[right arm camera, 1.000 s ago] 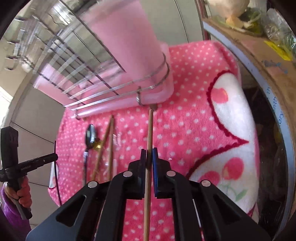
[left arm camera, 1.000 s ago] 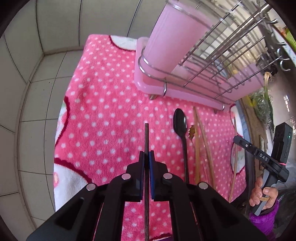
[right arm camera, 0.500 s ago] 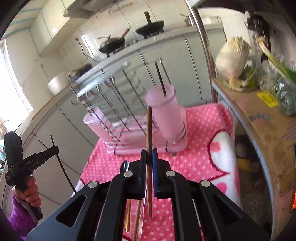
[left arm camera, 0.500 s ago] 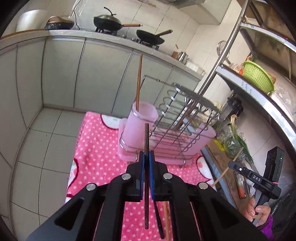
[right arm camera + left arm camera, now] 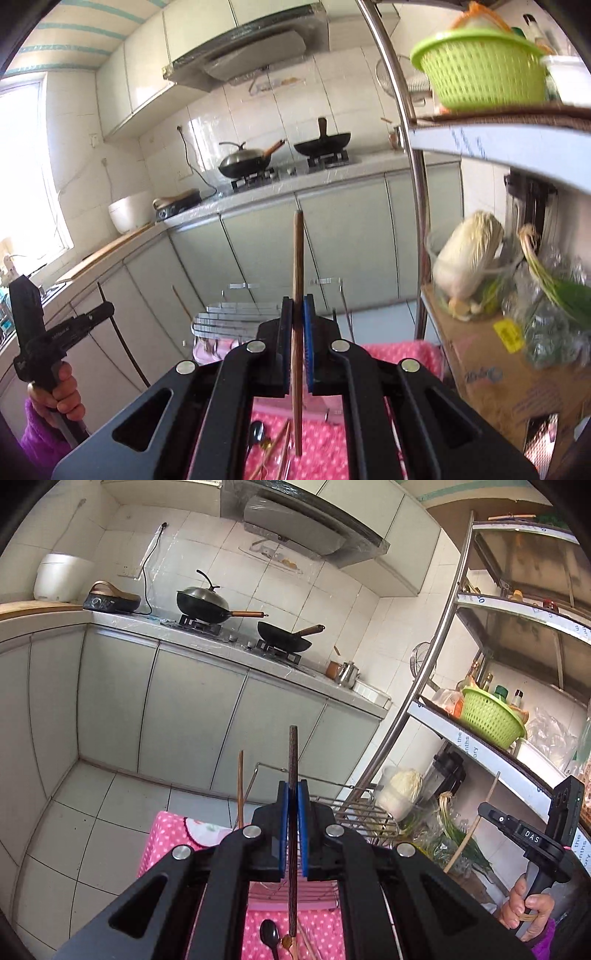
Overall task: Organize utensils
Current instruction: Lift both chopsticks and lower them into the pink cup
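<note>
Mid-carry right now: left gripper [image 5: 292, 827] clamped tight on a dark chopstick [image 5: 293, 775], right gripper [image 5: 298, 343] pinching a lighter wooden chopstick [image 5: 297, 280], both sticks poking up past the jaws. Wire dish rack [image 5: 354, 808] sitting just beyond and below the tips, spoon [image 5: 269, 932] and spare sticks down underneath on the pink polka-dot cloth [image 5: 166, 830]. Next up, probably tipping each stick point-down over the rack's holder, mostly hidden behind the jaws, before letting go.
</note>
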Motion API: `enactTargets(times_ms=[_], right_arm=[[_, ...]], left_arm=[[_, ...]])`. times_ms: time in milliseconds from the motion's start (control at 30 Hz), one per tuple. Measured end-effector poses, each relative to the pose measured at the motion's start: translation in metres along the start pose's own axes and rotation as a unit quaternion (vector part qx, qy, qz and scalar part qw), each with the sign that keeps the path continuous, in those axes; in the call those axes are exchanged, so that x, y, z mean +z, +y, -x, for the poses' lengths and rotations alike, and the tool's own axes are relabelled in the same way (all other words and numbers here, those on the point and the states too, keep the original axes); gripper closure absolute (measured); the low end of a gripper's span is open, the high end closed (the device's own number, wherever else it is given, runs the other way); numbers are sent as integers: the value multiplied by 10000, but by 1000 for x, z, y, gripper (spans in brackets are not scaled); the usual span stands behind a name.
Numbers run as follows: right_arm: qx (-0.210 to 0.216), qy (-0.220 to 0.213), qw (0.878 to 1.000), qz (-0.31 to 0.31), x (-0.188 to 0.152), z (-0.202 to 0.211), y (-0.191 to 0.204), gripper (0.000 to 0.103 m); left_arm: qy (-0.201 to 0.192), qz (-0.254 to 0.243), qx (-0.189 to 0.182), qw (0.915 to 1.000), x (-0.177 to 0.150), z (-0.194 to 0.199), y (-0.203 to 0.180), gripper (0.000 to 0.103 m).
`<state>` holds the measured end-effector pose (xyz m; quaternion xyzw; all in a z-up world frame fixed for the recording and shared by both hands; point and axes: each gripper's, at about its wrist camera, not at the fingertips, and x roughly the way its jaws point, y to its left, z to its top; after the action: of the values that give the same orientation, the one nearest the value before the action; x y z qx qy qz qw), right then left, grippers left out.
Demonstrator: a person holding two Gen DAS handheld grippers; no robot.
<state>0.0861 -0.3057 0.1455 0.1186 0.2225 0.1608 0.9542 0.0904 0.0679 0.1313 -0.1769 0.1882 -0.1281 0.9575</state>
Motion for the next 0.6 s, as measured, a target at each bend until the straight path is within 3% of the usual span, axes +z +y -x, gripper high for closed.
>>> enactTargets(times_ms=[400,600], right_arm=[[-366,-297,9987,177,47,-35,-5,97],[-486,-134,9984,253,48,-65,-10,97]], left_arm=[[-343,27,373,9987,23,-44,4,99],[-377,-33,519,9979,21,-70,11,99]])
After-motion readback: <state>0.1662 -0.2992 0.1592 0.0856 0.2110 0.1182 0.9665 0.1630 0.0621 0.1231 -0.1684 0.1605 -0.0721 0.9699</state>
